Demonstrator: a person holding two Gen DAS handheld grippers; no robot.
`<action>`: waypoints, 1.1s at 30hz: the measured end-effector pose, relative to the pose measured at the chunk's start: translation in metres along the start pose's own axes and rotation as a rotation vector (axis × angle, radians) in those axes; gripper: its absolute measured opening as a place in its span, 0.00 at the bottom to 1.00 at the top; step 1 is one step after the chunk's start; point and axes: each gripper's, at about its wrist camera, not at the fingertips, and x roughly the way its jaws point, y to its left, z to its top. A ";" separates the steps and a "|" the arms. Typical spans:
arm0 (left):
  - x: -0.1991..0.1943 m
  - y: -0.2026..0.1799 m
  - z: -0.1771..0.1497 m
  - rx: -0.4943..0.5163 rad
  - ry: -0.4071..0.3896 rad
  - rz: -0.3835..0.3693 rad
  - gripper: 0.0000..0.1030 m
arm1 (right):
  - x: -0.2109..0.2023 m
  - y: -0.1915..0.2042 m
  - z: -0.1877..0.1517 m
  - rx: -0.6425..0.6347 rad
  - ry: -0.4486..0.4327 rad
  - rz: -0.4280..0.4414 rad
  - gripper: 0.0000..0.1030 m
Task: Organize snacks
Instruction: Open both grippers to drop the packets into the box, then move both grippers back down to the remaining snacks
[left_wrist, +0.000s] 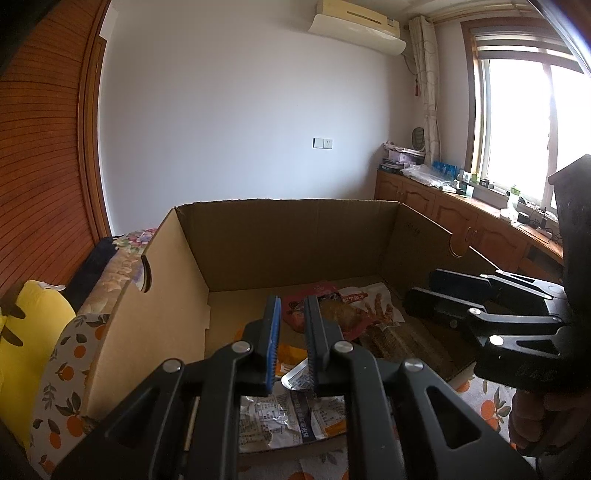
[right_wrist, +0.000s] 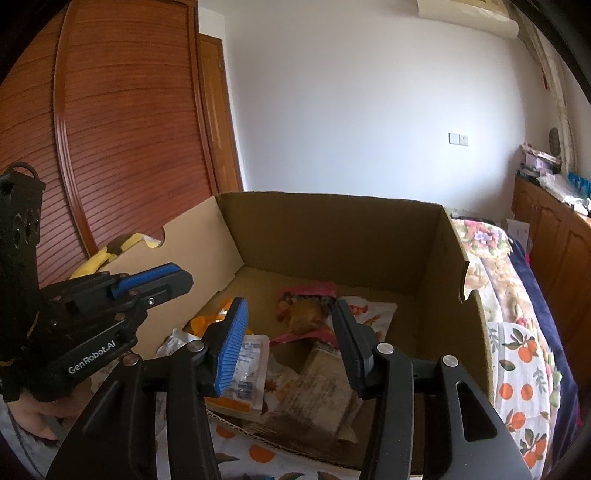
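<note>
An open cardboard box (left_wrist: 288, 240) (right_wrist: 332, 236) lies on a bed and holds several snack packets. Among them are a red packet (left_wrist: 325, 299) (right_wrist: 306, 306), a white one printed with chicken feet (left_wrist: 373, 306) (right_wrist: 373, 314), a brown one (left_wrist: 399, 339) (right_wrist: 317, 387), an orange one (left_wrist: 291, 356) (right_wrist: 218, 314) and a silvery white one (left_wrist: 273, 413) (right_wrist: 247, 365). My left gripper (left_wrist: 293, 299) (right_wrist: 184, 277) hovers shut over the box's near left part, holding nothing. Above the packets my right gripper (right_wrist: 291, 302) (left_wrist: 423, 286) stands open, nothing between its fingers.
The box rests on a sheet with an orange-fruit print (left_wrist: 66, 373) (right_wrist: 524, 369). A yellow cushion (left_wrist: 29, 332) lies left of the box. Wooden wardrobe doors (right_wrist: 129, 129) stand behind it, and low cabinets (left_wrist: 461, 218) run under the window at right. A hand (left_wrist: 528, 424) holds the right gripper.
</note>
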 end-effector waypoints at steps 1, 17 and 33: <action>0.000 0.000 0.000 0.000 -0.001 0.000 0.10 | 0.001 0.002 0.000 -0.003 -0.001 -0.003 0.47; -0.018 0.003 0.006 -0.010 0.002 0.002 0.12 | -0.012 0.012 0.007 -0.040 -0.029 -0.024 0.48; -0.096 0.008 -0.022 0.016 0.040 0.014 0.18 | -0.087 0.052 -0.010 -0.047 -0.011 -0.034 0.49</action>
